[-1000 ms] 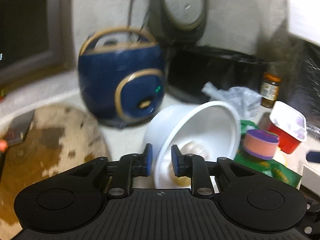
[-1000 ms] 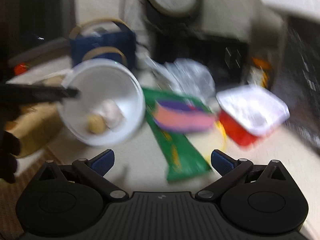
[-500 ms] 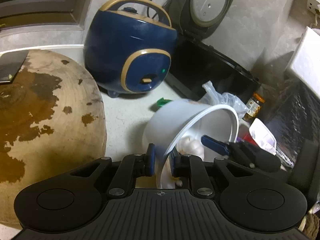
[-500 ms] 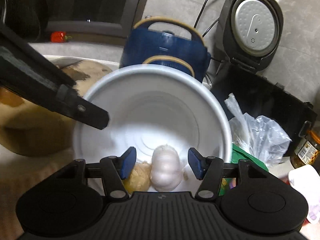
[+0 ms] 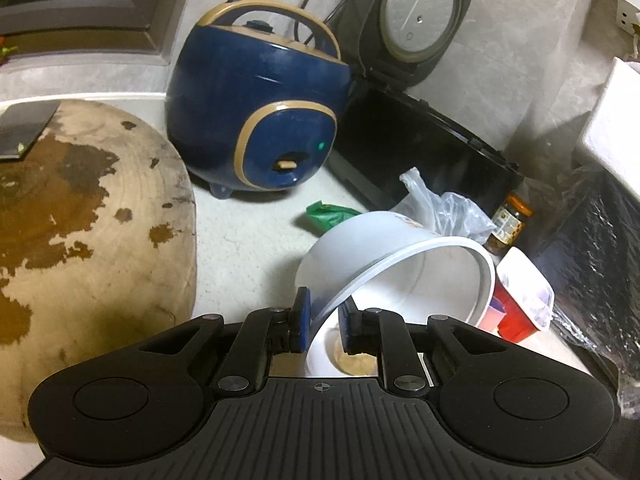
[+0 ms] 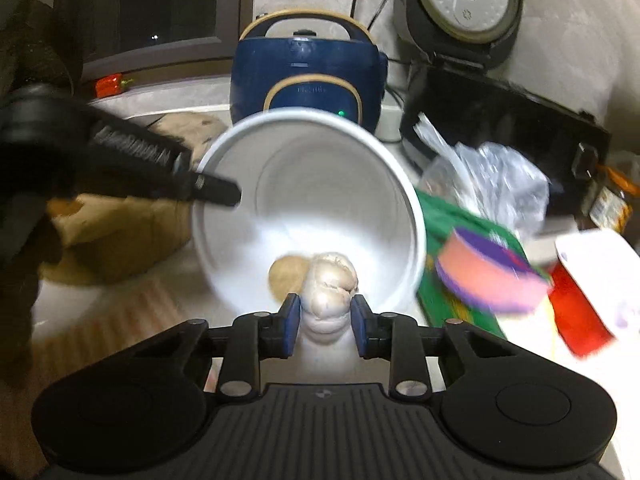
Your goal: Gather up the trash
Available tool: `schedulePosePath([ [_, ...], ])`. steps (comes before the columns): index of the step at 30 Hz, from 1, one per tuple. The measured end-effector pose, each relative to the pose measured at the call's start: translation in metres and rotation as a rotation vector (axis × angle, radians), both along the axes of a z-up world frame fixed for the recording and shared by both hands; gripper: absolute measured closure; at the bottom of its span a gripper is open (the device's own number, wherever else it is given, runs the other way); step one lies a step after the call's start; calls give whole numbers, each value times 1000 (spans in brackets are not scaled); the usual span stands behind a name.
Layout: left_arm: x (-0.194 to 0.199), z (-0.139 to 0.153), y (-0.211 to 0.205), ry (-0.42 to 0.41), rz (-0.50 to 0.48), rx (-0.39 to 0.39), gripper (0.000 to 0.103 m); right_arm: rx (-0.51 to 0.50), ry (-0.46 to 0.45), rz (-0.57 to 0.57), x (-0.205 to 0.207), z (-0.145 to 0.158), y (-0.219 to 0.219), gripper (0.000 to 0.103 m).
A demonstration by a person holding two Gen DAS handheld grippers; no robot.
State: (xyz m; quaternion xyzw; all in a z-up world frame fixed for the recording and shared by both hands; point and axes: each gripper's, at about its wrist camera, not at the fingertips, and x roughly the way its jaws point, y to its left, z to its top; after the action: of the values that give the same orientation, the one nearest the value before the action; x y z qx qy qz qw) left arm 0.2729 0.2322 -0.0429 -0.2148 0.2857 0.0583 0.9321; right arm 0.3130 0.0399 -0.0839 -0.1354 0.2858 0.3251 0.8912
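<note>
My left gripper (image 5: 323,325) is shut on the rim of a white plastic bowl (image 5: 404,258) and holds it tilted above the counter. In the right wrist view the bowl (image 6: 308,184) opens toward me, with a tan lump (image 6: 287,278) inside. My right gripper (image 6: 325,318) is shut on a white garlic bulb (image 6: 330,284) at the bowl's lower rim. The left gripper's finger (image 6: 208,190) shows at the bowl's left rim.
A blue rice cooker (image 5: 260,120) and an open black cooker (image 5: 416,136) stand at the back. A round wooden board (image 5: 80,216) lies left. A plastic bag (image 5: 444,204), green wrapper (image 6: 452,236), pink-purple tub (image 6: 488,280), red cup (image 5: 520,304) and jar (image 5: 510,224) crowd the right.
My right gripper has closed on the garlic bulb and pulled it back toward the bowl's rim. The left gripper still holds the tilted bowl.
</note>
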Motion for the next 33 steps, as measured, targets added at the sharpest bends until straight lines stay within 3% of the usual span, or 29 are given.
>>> schedulePosePath([
  [5, -2, -2, 2, 15, 17, -34, 85, -62, -30, -11, -18, -10, -18, 77],
  [12, -6, -1, 3, 26, 16, -43, 85, 26, -143, 58, -18, 7, 3, 67],
  [16, -9, -1, 7, 27, 20, -57, 85, 31, -80, 62, 10, 3, 30, 65],
  [20, -9, -1, 7, 32, 19, -65, 85, 29, 35, 25, 37, -13, 46, 56],
  [22, -7, -1, 5, 33, 17, -60, 85, 29, 65, 28, 43, -18, 49, 59],
  [23, -7, -1, 4, 30, 18, -57, 86, 23, 67, 37, 43, -19, 51, 67],
  [27, -5, 0, 5, 18, 40, -47, 86, 32, 35, 64, 31, -6, 48, 68],
  [33, 2, 1, 11, 6, 99, -53, 87, 117, -12, 53, 5, 31, -3, 71],
])
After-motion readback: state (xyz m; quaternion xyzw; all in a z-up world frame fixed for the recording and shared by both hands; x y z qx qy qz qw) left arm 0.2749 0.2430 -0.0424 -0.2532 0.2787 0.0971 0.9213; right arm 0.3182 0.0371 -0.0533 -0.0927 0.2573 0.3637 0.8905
